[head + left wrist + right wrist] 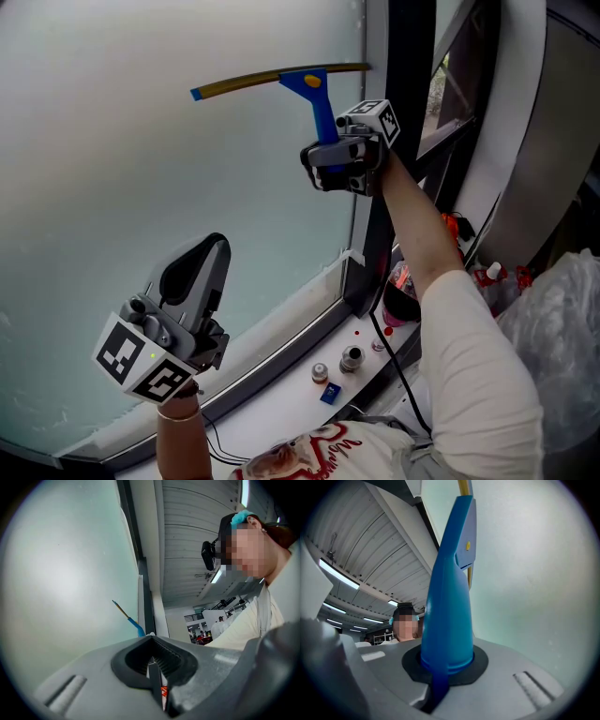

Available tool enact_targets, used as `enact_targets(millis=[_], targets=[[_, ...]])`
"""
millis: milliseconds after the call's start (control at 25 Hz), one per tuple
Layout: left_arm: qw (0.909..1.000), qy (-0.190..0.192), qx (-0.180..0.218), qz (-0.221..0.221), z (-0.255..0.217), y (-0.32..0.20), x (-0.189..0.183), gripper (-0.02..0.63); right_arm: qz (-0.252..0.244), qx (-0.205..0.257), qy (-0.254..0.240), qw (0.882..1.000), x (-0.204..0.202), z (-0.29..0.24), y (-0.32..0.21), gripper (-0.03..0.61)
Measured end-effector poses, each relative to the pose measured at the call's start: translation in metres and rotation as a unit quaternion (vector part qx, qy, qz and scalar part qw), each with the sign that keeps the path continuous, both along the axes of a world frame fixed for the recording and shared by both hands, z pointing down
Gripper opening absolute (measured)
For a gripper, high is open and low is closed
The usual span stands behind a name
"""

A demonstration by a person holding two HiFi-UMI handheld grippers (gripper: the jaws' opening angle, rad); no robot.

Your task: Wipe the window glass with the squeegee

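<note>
The squeegee point(314, 89) has a blue handle and a long brass-coloured blade point(253, 82) lying level against the upper part of the window glass point(141, 187). My right gripper point(330, 150) is shut on the lower end of the handle, just left of the window's dark post. In the right gripper view the blue handle point(450, 597) rises straight out of the closed jaws point(443, 667) along the glass point(534, 573). My left gripper point(202, 262) hangs lower left in front of the pane, jaws together, holding nothing. The left gripper view shows its jaws point(154, 663) met and the squeegee point(133, 623) small beyond.
A dark vertical frame post point(408, 56) bounds the pane on the right. The white sill point(281, 412) below carries small caps point(352, 358) and a blue bit point(330, 394). A pink bottle point(398, 300), a cable and a clear plastic bag point(553, 309) sit at the right.
</note>
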State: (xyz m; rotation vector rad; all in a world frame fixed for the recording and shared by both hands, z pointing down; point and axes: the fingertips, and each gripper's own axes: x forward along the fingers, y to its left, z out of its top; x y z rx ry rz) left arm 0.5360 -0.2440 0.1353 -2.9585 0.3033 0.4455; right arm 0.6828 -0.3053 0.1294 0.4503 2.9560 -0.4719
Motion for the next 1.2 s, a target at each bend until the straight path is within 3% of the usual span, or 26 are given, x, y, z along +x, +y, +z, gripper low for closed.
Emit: enact_targets(millis=[360, 760, 1200], targets=[[0.9998, -0.018, 0.000, -0.004, -0.017, 0.010, 0.002, 0.000, -0.002, -0.013, -0.015, 1.000, -0.002, -0.001, 0.002, 0.028], [0.9993, -0.025, -0.029, -0.001, -0.023, 0.006, 0.003, 0.000, -0.003, -0.025, -0.024, 0.999, 0.000, -0.002, 0.000, 0.028], [0.9989, -0.019, -0.043, -0.003, 0.022, 0.009, 0.001, 0.000, 0.001, -0.033, -0.027, 0.999, -0.003, 0.051, 0.005, 0.028]])
